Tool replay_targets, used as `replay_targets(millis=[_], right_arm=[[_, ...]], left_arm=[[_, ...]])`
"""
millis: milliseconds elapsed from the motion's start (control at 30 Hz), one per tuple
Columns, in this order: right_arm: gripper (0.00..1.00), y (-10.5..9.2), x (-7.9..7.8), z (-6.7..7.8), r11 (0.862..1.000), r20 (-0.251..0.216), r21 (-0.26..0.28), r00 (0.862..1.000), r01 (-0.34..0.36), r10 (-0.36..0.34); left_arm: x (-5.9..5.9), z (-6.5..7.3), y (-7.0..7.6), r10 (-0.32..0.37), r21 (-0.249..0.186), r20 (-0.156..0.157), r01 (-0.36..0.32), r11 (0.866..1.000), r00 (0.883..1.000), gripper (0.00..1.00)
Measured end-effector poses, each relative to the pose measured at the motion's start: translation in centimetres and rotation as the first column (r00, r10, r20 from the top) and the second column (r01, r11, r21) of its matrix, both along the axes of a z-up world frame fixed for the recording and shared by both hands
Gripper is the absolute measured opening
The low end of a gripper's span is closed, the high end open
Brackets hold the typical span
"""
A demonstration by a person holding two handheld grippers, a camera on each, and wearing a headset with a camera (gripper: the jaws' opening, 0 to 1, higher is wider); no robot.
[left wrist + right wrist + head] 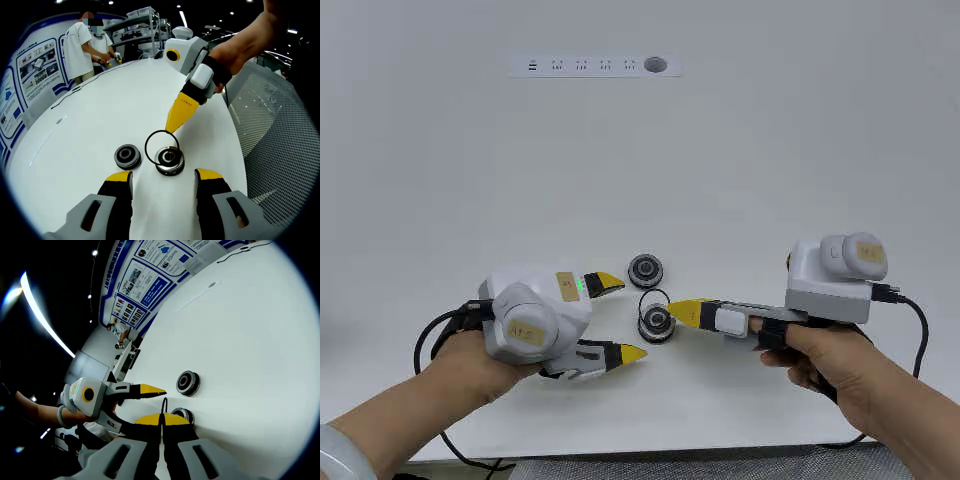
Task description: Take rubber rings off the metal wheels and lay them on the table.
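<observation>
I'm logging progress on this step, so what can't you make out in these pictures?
1. Right gripper view: the right gripper hides half of the near wheel with its shut jaws.
2. Left gripper view: the ring overlaps that wheel's rim; touching or clear, I cannot tell.
3. Head view: the far wheel is too small to show whether it carries a ring.

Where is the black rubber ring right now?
In the left gripper view, the rubber ring is pinched by the shut fingers of the right gripper, just over the nearer metal wheel.
</observation>
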State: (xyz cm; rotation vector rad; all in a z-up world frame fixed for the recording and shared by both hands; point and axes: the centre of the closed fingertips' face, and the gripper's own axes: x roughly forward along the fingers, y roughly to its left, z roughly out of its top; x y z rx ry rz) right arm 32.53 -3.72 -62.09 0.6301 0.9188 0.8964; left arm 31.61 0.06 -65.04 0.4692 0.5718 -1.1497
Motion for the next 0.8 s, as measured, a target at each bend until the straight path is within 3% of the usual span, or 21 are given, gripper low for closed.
replay_targets(millis=[500, 800], right_arm=[[0.02, -4.2, 1.6, 0.3, 0.993, 0.001, -0.007, 0.993, 0.121, -0.121], [0.02, -6.1, 1.8, -0.9, 0.983, -0.017, -0.042, 0.984, 0.177, -0.178]], left_arm=[[0.2, 0.1, 0.3, 0.013, 0.0, -0.001, -0.013, 1.0, 1.0, 0.5], [-0.1, 0.1, 0.2, 0.013, -0.002, -0.01, -0.013, 1.0, 1.0, 0.48]])
